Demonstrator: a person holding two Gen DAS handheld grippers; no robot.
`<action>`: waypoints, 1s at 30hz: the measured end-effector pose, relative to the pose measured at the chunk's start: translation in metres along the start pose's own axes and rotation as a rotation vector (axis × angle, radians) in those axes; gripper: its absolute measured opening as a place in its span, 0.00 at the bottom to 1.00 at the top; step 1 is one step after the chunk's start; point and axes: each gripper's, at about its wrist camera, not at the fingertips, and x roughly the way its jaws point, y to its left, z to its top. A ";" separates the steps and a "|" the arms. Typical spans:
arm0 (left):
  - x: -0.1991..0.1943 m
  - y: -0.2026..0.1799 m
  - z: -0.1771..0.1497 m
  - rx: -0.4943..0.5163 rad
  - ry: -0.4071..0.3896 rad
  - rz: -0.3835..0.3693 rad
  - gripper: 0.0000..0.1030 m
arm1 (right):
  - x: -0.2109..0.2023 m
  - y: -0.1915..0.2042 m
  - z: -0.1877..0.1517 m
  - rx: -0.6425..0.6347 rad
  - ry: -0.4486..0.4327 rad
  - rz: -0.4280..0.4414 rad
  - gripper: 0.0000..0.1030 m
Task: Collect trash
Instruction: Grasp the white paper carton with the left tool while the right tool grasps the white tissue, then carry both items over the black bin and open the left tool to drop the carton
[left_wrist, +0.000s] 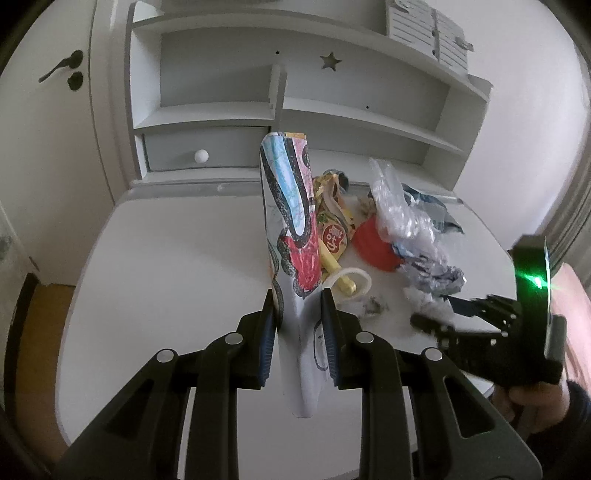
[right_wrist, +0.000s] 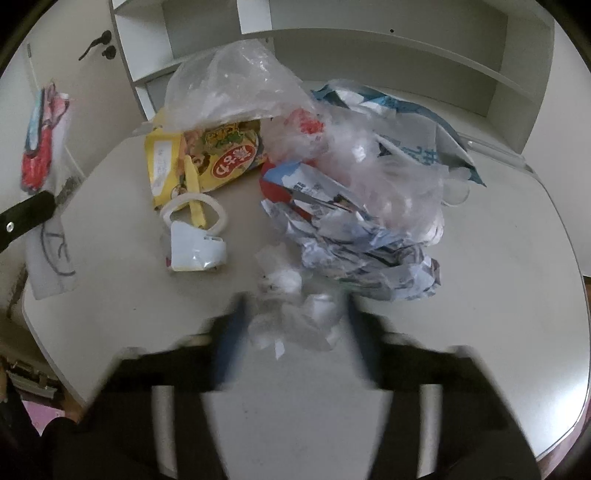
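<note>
A: What can't you make out here?

B: The right gripper (right_wrist: 295, 325) is smeared by blur, so its fingers are soft shapes. A wad of crumpled white tissue (right_wrist: 291, 321) sits between the jaws, which stand part-way in. Whether the pads press on it, I cannot tell.

A: And the left?

B: Sharper. The left gripper (left_wrist: 298, 325) has its jaws drawn narrow on a coloured paper drawing (left_wrist: 291, 229), folded lengthwise and standing up out of the grip. Both pads meet the paper. Its lower end hangs below the jaws, above the desk (left_wrist: 166, 258).

A: Anything hidden behind that sheet?

B: It covers part of the yellow snack wrapper (right_wrist: 207, 155) just beyond the left jaws. A yellow stick (right_wrist: 195, 199) lies through a white ring (right_wrist: 218, 214), both partly masked in the left wrist view.

A: The rest of the rubbish?

B: Ahead of the right jaws: a clear plastic bag (right_wrist: 236, 85) heaped over crumpled printed paper (right_wrist: 369, 254), something red (left_wrist: 373, 247) half buried under it, and a blue and white wrapper (right_wrist: 406, 122) behind. A small white carton (right_wrist: 195, 247) lies ahead and to the left.

A: Room to move?

B: Bare desk lies left of the left jaws up to the rounded edge, and right of the right jaws too. The shelf unit (left_wrist: 295, 110) closes off the far side.
</note>
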 end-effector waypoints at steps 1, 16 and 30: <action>-0.001 -0.002 -0.001 0.006 0.000 0.000 0.22 | -0.002 0.000 0.000 0.004 -0.005 0.013 0.39; 0.019 -0.157 0.014 0.264 0.018 -0.266 0.22 | -0.124 -0.114 -0.059 0.214 -0.164 -0.003 0.37; 0.077 -0.469 -0.091 0.615 0.288 -0.828 0.22 | -0.206 -0.349 -0.307 0.847 -0.044 -0.510 0.37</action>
